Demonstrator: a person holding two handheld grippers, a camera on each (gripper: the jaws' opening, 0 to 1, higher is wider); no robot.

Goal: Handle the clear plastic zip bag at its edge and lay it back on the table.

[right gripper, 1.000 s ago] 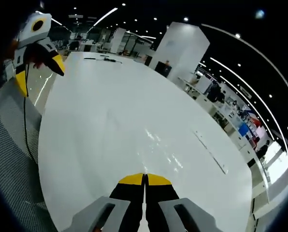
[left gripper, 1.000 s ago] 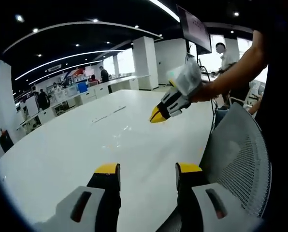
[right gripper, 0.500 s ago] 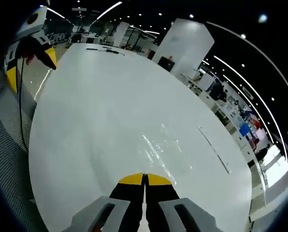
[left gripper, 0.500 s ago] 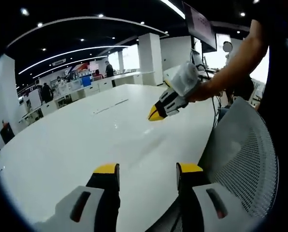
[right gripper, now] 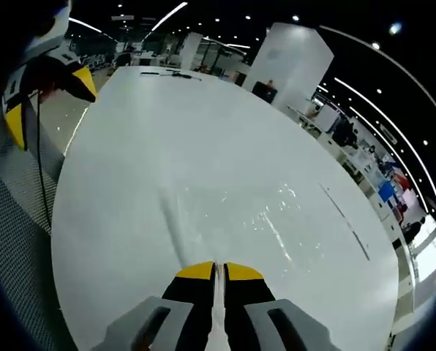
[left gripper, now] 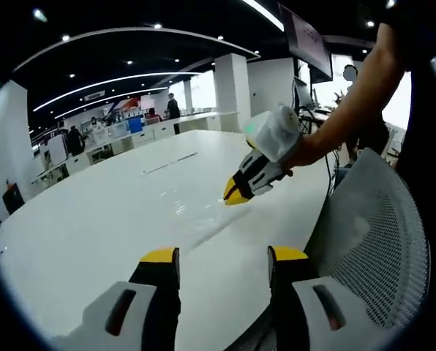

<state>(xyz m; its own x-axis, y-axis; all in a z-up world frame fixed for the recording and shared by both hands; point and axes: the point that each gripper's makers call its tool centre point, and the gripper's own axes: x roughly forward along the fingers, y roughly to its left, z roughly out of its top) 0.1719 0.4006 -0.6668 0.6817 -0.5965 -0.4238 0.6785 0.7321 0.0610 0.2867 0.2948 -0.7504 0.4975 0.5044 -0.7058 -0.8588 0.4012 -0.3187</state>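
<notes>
The clear plastic zip bag (right gripper: 232, 212) lies flat on the white table (right gripper: 167, 124), showing mostly as glare and a faint crease; it also glints on the table (left gripper: 72, 234) as the bag (left gripper: 192, 223). My right gripper (right gripper: 219, 270) is down at the bag's near edge, its yellow-tipped jaws pressed together on a thin pale strip of plastic. The same right gripper (left gripper: 234, 196), held by a person's hand, touches its tips to the table. My left gripper (left gripper: 222, 256) hovers open over the table's near edge, and this left gripper (right gripper: 50, 102) also comes in at the far left.
A grey mesh chair back (left gripper: 371, 234) stands against the table edge beside the left gripper; the chair (right gripper: 13, 219) has a thin cable (right gripper: 39, 168) hanging over it. The person's arm (left gripper: 350, 102) reaches in from the right. Desks and pillars lie beyond the table.
The right gripper has dropped from above the table to the bag's near edge, and a crease now rises in the plastic. The left gripper stays open, about where it was.
</notes>
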